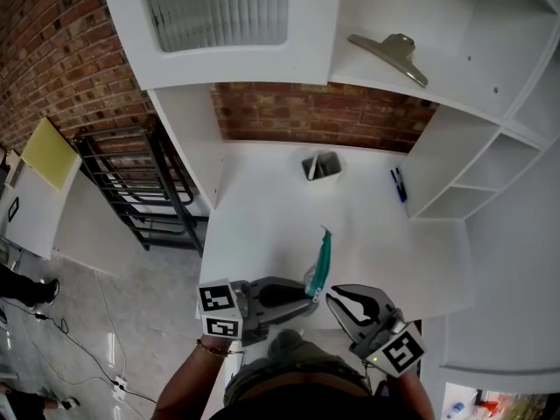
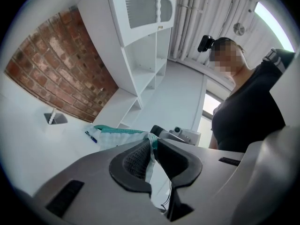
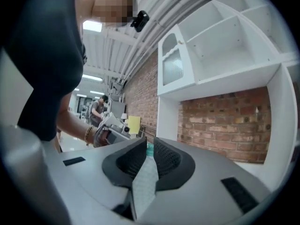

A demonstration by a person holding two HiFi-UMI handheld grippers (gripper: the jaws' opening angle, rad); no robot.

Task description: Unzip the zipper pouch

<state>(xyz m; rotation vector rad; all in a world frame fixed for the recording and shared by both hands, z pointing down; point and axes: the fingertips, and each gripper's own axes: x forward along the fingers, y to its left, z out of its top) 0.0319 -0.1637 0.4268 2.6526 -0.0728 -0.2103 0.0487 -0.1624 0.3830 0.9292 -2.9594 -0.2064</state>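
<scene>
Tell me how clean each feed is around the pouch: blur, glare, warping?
Head view: sharp, evenly lit, pouch clear, shelves bowed by the wide lens. Left gripper view: strong fisheye, dark corners, window blown out. Right gripper view: pouch fabric at the jaws soft, ceiling light glaring.

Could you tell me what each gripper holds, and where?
Both hold the zipper pouch at its near end, left gripper and right gripper each pinching its fabric.

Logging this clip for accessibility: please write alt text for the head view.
Seen from above, the left gripper and the right gripper each have their jaws shut on the near end of a mesh zipper pouch with a teal zip, held over a white desk. Farther back on the desk sit a small grey container and a blue pen.
</scene>
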